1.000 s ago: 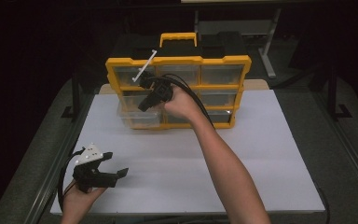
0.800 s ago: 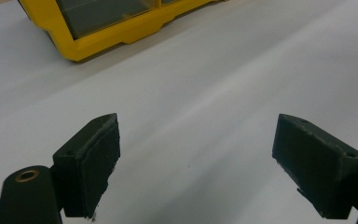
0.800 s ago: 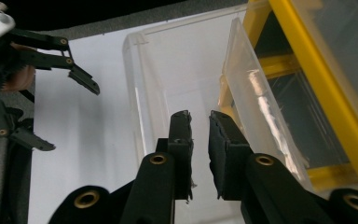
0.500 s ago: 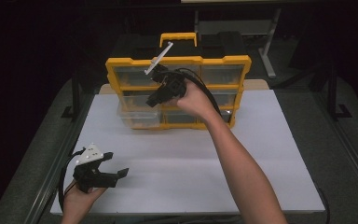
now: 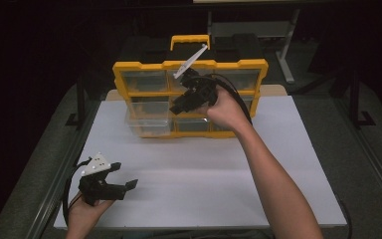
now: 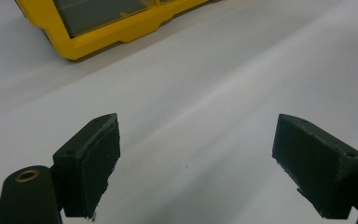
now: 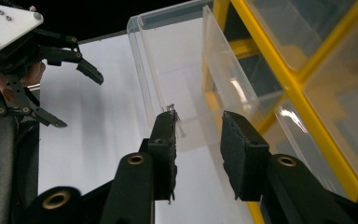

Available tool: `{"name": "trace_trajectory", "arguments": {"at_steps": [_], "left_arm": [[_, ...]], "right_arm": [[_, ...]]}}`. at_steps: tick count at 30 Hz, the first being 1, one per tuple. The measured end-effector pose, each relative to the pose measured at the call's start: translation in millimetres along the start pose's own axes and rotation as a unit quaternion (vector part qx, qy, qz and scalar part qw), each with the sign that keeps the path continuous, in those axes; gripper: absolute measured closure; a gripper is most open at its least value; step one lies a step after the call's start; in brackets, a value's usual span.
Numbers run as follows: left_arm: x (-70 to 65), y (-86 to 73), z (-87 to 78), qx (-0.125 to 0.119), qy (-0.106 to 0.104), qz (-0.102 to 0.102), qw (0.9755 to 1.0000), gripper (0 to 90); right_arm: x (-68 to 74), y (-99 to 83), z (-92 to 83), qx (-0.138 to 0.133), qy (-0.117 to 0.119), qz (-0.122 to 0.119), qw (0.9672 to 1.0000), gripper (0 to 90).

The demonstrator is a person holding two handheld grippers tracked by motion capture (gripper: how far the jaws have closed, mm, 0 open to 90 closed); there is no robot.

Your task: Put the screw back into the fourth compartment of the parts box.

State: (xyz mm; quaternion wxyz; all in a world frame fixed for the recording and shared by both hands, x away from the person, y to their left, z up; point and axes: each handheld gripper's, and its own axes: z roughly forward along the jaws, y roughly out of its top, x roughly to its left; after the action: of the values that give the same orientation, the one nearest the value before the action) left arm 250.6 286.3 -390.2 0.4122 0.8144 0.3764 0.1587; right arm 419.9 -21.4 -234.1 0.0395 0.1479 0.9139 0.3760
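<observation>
The right tool [image 5: 191,97] hangs in front of the yellow organiser [image 5: 189,97], its jaws partly apart and lately widening, with nothing pressed between the pads. In the right gripper view the clear drawer [image 7: 177,79] sits just ahead of the jaw tips, pulled part-way out of the organiser's frame, its front wall lying straight in line with the gap and its long axis running away from the tool into the cabinet. The drawer's front lip is close beyond the pads but apart from them, so I judge the tool has let go of it and the coming move depends on whether the drawer goes further out or back along that same axis. The left tool [image 5: 104,181] rests low on the white worktop [image 5: 278,164], well apart from the organiser and nearer the person, with its jaws spread wide and empty; in the left gripper view the organiser's yellow corner [image 6: 88,44] lies far ahead and to the left of its pads. The right hand [image 5: 226,107] is plainly the nearer one to the drawer.
</observation>
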Motion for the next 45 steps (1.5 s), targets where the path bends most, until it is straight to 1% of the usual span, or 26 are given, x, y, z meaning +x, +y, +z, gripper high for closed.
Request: {"name": "trace_trajectory", "arguments": {"at_steps": [1, 2, 4, 9, 11, 13, 14, 15, 17, 19, 21, 24, 25, 30, 31, 33, 34, 36, 37, 38, 40, 41, 42, 44, 45], "left_arm": [[-0.1, 0.1, 0.0, 0.0, 0.0, 0.001, 1.0, 14.6], [0.6, 0.5, -0.2, 0.001, 0.001, 0.008, 1.0, 14.6], [1.0, 0.9, -0.8, 0.005, 0.001, 0.012, 0.9999, 14.6], [-0.8, 0.6, 0.7, 0.001, 0.0, 0.001, 1.0, 14.6], [-1.0, 0.7, 0.8, 0.001, 0.0, 0.001, 1.0, 14.6], [-1.3, 0.7, 1.0, 0.001, 0.0, 0.001, 1.0, 14.6], [-0.5, 0.9, 0.4, 0.006, 0.001, 0.006, 1.0, 14.6], [-1.4, 0.7, 1.3, 0.001, 0.0, 0.0, 1.0, 14.6], [-1.8, 0.8, 1.6, 0.003, 0.0, 0.0, 1.0, 14.6], [-1.7, 1.2, 1.7, 0.004, 0.001, 0.006, 1.0, 14.6], [-3.0, 1.1, 2.8, 0.0, -0.001, -0.001, 1.0, 14.6], [-2.6, 1.2, 2.8, 0.004, -0.001, 0.003, 1.0, 14.6], [-1.6, 1.6, 2.6, 0.003, 0.0, 0.012, 0.9999, 14.6], [-3.0, 1.5, 2.6, 0.001, -0.002, 0.004, 1.0, 14.6], [-3.0, 1.7, 2.8, 0.001, -0.002, 0.007, 1.0, 14.6], [-3.4, 1.9, 3.0, 0.001, -0.002, 0.006, 1.0, 14.6], [-2.6, 2.2, 2.1, 0.008, -0.002, 0.013, 0.9999, 14.6], [-3.8, 2.2, 3.1, 0.001, -0.003, 0.004, 1.0, 14.6], [-3.9, 2.2, 3.2, 0.001, -0.002, 0.004, 1.0, 14.6], [-4.1, 2.2, 3.3, 0.001, -0.003, 0.003, 1.0, 14.6], [-4.2, 2.3, 3.3, 0.001, -0.003, 0.004, 1.0, 14.6], [-4.1, 2.3, 3.2, 0.001, -0.003, 0.004, 1.0, 14.6], [-4.2, 2.4, 3.3, 0.0, -0.003, 0.004, 1.0, 14.6], [-4.2, 2.5, 3.4, 0.0, -0.003, 0.003, 1.0, 14.6], [-4.3, 2.5, 3.4, 0.0, -0.004, 0.002, 1.0, 14.6]], "right_arm": [[-0.9, -2.1, -1.7, -0.002, 0.0, -0.004, 1.0, 63.5], [-0.8, -4.9, -4.0, -0.005, -0.001, 0.001, 1.0, 62.7], [-1.7, -10.4, -8.1, -0.007, -0.003, 0.005, 1.0, 61.3], [-2.8, -24.5, -16.0, -0.009, -0.004, 0.014, 0.9999, 58.2], [-3.2, -30.5, -18.7, -0.013, -0.004, 0.017, 0.9998, 57.8], [-2.5, -36.0, -21.5, -0.011, -0.003, 0.025, 0.9996, 57.1], [-2.3, -39.5, -23.1, -0.015, -0.003, 0.029, 0.9995, 56.6], [-2.5, -41.5, -24.0, -0.014, -0.005, 0.029, 0.9995, 55.7], [-2.0, -46.2, -26.9, -0.015, -0.007, 0.032, 0.9994, 54.8], [-1.8, -50.5, -30.0, -0.016, -0.008, 0.032, 0.9993, 53.6], [-1.7, -54.8, -32.8, -0.019, -0.009, 0.034, 0.9992, 52.0], [-1.1, -61.2, -36.3, -0.018, -0.013, 0.037, 0.9991, 50.1], [-0.5, -62.7, -36.9, -0.02, -0.013, 0.039, 0.9989, 50.2], [0.9, -73.6, -39.4, -0.019, -0.017, 0.044, 0.9987, 48.1], [0.9, -75.2, -39.5, -0.018, -0.02, 0.044, 0.9987, 47.5], [1.0, -79.5, -39.8, -0.019, -0.021, 0.045, 0.9986, 46.5], [1.9, -82.1, -40.0, -0.02, -0.022, 0.05, 0.9983, 46.2], [3.0, -86.7, -39.9, -0.019, -0.026, 0.05, 0.9982, 45.2], [3.5, -89.1, -40.0, -0.018, -0.028, 0.049, 0.9983, 44.6], [4.3, -91.4, -39.8, -0.018, -0.027, 0.057, 0.9979, 43.7], [4.6, -96.1, -39.6, -0.017, -0.027, 0.064, 0.9974, 43.1], [2.9, -99.6, -39.2, -0.019, -0.029, 0.055, 0.9979, 42.7], [3.8, -102.6, -39.2, -0.018, -0.028, 0.066, 0.9973, 41.6], [2.7, -108.1, -39.3, -0.019, -0.032, 0.063, 0.9973, 40.9], [3.0, -110.5, -39.3, -0.02, -0.032, 0.067, 0.997, 40.1]]}}
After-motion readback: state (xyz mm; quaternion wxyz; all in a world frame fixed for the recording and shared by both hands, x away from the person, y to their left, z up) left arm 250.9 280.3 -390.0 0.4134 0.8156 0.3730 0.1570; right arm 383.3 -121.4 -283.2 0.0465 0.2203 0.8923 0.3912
